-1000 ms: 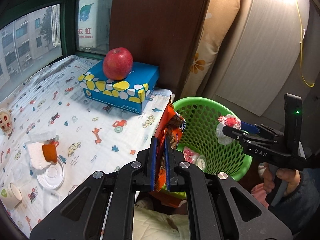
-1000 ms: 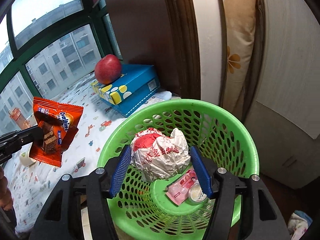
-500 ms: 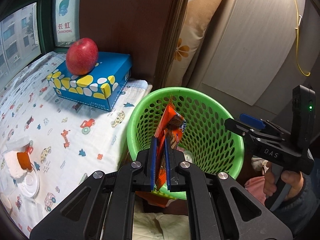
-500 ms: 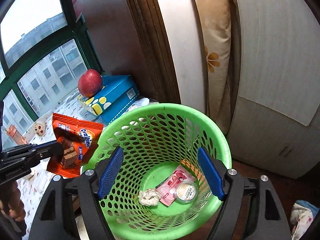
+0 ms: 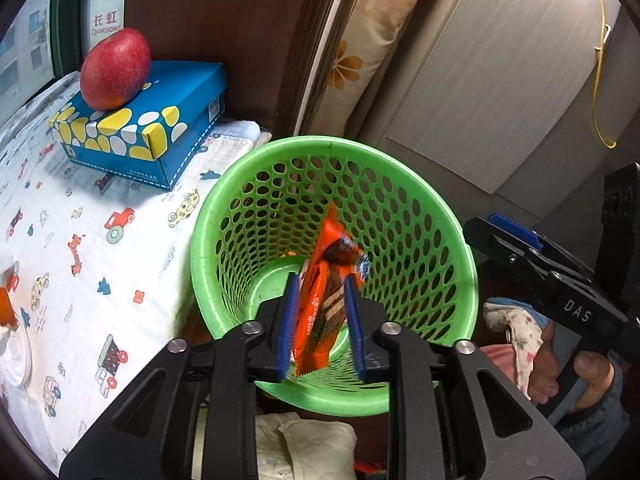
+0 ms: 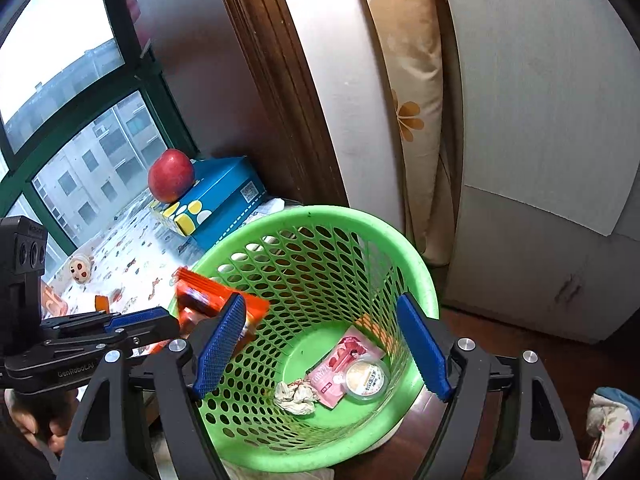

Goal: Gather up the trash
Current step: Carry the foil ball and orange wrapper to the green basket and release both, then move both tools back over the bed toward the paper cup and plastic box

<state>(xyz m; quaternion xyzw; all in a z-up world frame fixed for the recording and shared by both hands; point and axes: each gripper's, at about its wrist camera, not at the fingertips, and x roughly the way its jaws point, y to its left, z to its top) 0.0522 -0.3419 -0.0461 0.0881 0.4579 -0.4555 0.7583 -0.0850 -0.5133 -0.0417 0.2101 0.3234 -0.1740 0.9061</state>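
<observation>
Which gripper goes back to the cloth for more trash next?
Right. The right gripper is open and empty; the left gripper is opening with the orange wrapper between its pads over the green basket.

Left tongs [image 5: 320,320] opening — orange wrapper [image 5: 324,296] btwn, over green basket [image 5: 400,184].

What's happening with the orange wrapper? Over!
Left tongs opening, orange wrapper loose between them over green basket. Right tongs open, empty. Nothing blocking.
</observation>
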